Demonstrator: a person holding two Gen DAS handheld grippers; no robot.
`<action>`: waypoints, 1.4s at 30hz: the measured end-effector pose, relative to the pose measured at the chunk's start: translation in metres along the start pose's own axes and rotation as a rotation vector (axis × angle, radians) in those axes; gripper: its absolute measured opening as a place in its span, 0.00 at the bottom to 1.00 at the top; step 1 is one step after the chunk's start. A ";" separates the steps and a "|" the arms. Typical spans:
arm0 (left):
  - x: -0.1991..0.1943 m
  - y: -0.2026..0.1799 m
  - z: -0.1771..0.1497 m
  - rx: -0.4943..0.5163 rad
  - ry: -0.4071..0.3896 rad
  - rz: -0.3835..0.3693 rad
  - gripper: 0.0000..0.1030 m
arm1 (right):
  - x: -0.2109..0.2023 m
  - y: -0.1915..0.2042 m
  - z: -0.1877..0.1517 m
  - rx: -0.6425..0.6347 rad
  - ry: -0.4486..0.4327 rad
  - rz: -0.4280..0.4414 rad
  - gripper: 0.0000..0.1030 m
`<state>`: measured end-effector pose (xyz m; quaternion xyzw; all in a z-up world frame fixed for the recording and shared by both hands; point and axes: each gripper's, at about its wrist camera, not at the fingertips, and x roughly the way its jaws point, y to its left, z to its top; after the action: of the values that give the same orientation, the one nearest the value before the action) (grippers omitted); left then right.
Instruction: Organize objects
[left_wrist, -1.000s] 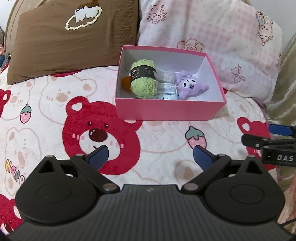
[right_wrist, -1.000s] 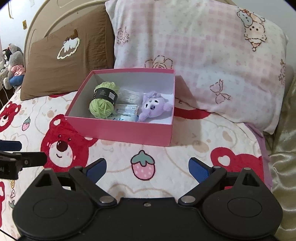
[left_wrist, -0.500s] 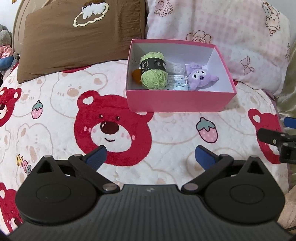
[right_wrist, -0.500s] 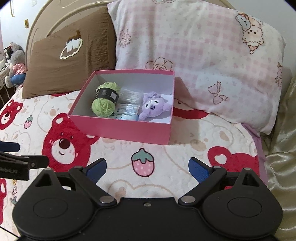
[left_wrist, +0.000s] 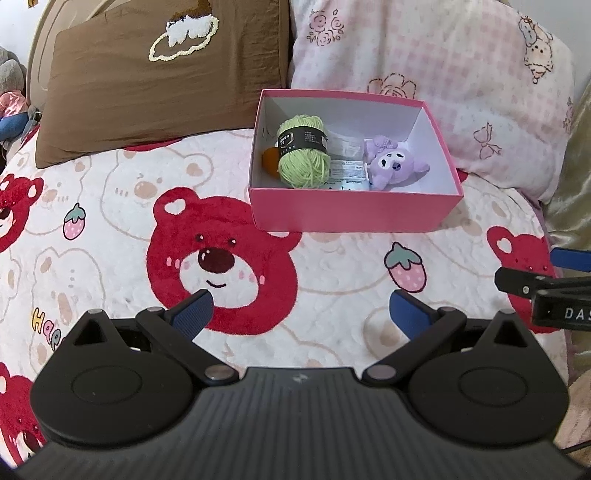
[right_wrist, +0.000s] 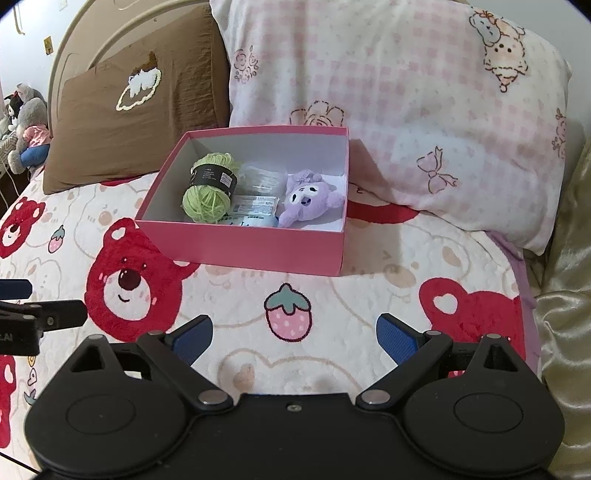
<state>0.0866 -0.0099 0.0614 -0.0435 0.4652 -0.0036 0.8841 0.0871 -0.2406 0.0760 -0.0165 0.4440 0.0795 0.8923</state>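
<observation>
A pink box (left_wrist: 351, 214) (right_wrist: 243, 245) sits on the bear-print blanket against the pillows. Inside lie a green yarn ball (left_wrist: 303, 155) (right_wrist: 209, 192), a purple plush (left_wrist: 393, 166) (right_wrist: 308, 197), packets (left_wrist: 349, 173) (right_wrist: 255, 208) and an orange thing (left_wrist: 269, 160) half hidden behind the yarn. My left gripper (left_wrist: 301, 314) is open and empty, well short of the box. My right gripper (right_wrist: 293, 334) is open and empty, also short of the box. Each shows at the edge of the other's view, the right one (left_wrist: 546, 284) and the left one (right_wrist: 33, 314).
A brown pillow (left_wrist: 159, 81) (right_wrist: 136, 122) and a pink checked pillow (left_wrist: 436, 81) (right_wrist: 399, 110) lean behind the box. Stuffed toys (right_wrist: 24, 125) sit at the far left. A gold cover (right_wrist: 565, 332) lies at the right edge of the bed.
Both grippers have drawn back from the box and risen a little. The box looks smaller and farther in both views. Both stay open and empty.
</observation>
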 end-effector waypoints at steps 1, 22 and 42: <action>0.000 0.000 0.000 0.002 -0.002 0.002 1.00 | 0.000 -0.001 0.000 0.000 -0.001 -0.002 0.94; 0.007 0.003 -0.002 -0.005 0.060 0.016 1.00 | -0.002 0.000 -0.002 -0.008 0.006 0.008 0.94; 0.016 0.002 -0.003 -0.004 0.102 -0.003 1.00 | -0.009 0.008 -0.003 -0.072 -0.007 -0.015 0.94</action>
<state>0.0930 -0.0092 0.0469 -0.0458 0.5095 -0.0062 0.8592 0.0781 -0.2338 0.0818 -0.0518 0.4375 0.0888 0.8933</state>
